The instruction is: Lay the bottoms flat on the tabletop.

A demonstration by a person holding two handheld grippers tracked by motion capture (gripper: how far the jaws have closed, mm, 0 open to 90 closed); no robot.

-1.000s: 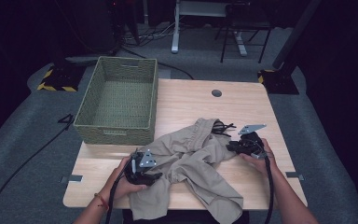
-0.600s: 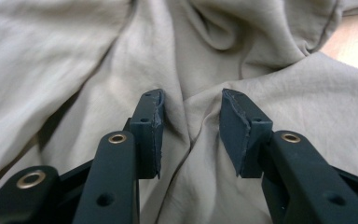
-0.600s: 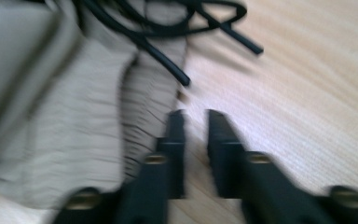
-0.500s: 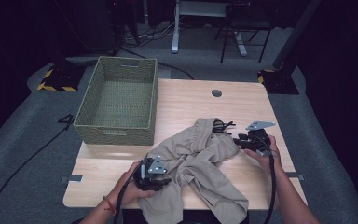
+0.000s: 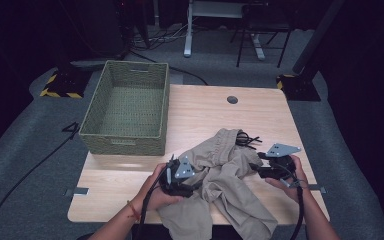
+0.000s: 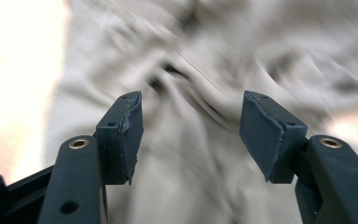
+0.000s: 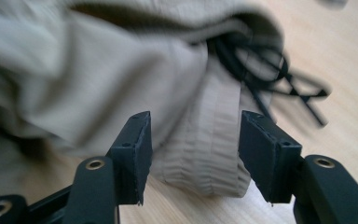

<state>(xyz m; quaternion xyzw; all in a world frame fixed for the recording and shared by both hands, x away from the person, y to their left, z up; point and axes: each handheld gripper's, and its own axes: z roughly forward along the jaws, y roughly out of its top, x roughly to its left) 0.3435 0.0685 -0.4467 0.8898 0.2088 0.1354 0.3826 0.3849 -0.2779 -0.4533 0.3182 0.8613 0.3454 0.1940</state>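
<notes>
Tongs just opening astride ribbed waistband, black drawstring alongside

The tan pants lie in a crumpled heap on the near part of the tabletop, all wrinkled and folded over. One leg hangs past the near edge. The waist end points away, and its stretchy ribbed band curls down onto the wood. A thin black string pokes out from the waist and lies in loose loops beside it.
</notes>
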